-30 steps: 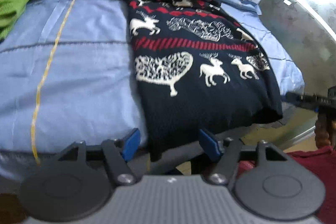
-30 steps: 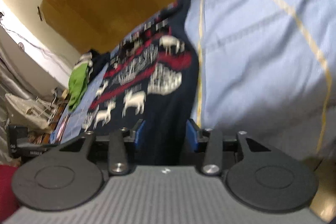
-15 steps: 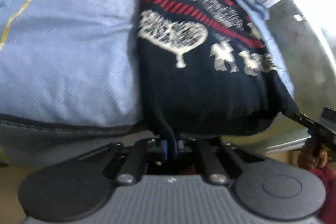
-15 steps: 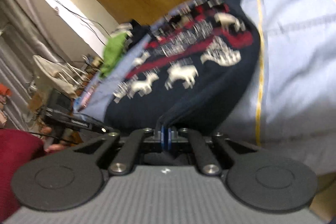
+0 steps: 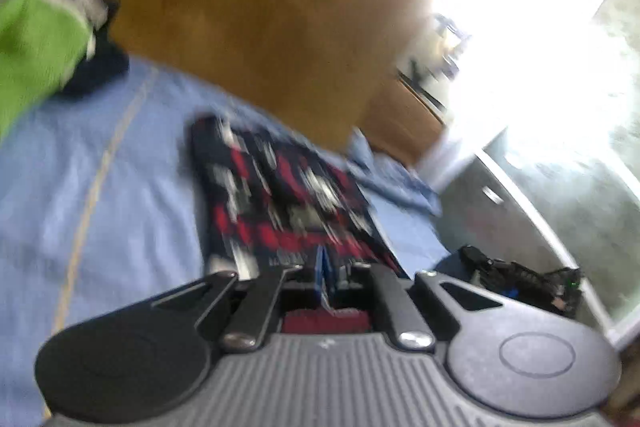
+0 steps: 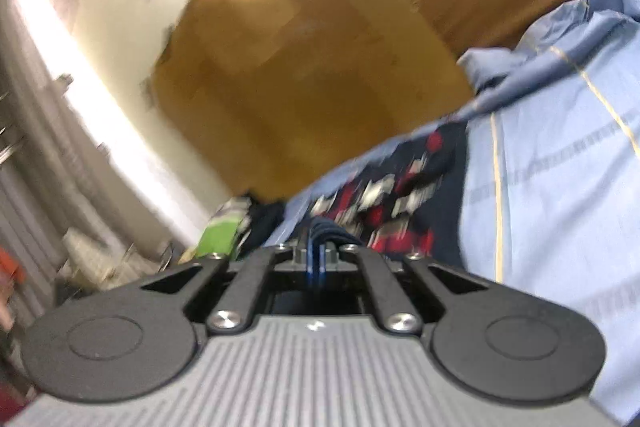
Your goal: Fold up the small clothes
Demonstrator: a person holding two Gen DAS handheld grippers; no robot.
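Both grippers, left (image 5: 325, 269) and right (image 6: 316, 259), pinch the sweater (image 5: 280, 203) hem between closed jaws; carry both corners evenly forward, level, onto the fabric ahead

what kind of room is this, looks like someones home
Most likely a bedroom in a home. A blue sheet covers a wide soft surface like a bed, with a wooden board like a headboard behind it. A patterned sweater lies on the sheet and green clothes sit at the far corner.
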